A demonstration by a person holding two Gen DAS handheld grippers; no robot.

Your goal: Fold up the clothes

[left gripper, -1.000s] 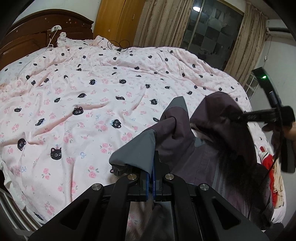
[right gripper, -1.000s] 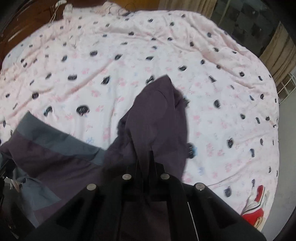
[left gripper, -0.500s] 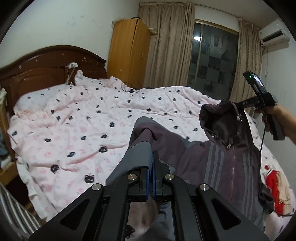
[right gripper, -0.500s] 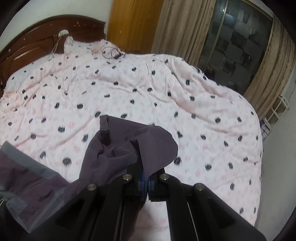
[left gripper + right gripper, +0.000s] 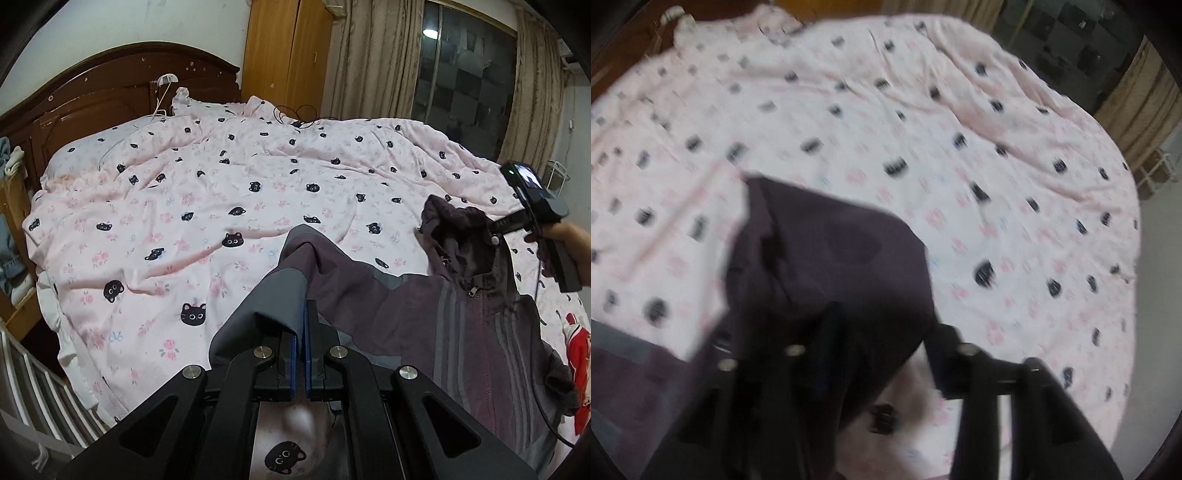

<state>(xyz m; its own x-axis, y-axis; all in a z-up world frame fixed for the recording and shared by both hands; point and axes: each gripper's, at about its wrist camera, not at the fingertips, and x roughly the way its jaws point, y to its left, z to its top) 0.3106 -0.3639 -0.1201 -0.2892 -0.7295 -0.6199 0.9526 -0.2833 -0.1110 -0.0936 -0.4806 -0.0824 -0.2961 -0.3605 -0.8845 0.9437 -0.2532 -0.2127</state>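
Over the bed [image 5: 184,192], above its pink cat-print cover, we hold a purple-grey jacket [image 5: 461,332] up between the two grippers; it hangs spread in the air and only its lower part drapes down at the near edge. Our left gripper [image 5: 303,332] has its blue pads pressed together on a grey panel edge, probably a sleeve or shoulder, with cloth folded over the left finger. Our right gripper [image 5: 496,225], seen from the left wrist view, appears clamped on the bunched hood or collar; in its own view the frame is motion-blurred and dark cloth [image 5: 827,266] covers the fingers, so there we cannot tell how far they stand apart.

Handling, as we judge it: thin, light, limp shell fabric, likely a bit slick. It sags between the grips and will not hold a crease without being laid flat. The zipper [image 5: 480,350] line and striped front are the stiffest parts. The best holds are seams, that is the shoulders, cuffs and hem corners, not the loose hood, which bunches. A red garment [image 5: 576,347] lies at the bed's right edge, well apart from the left gripper.
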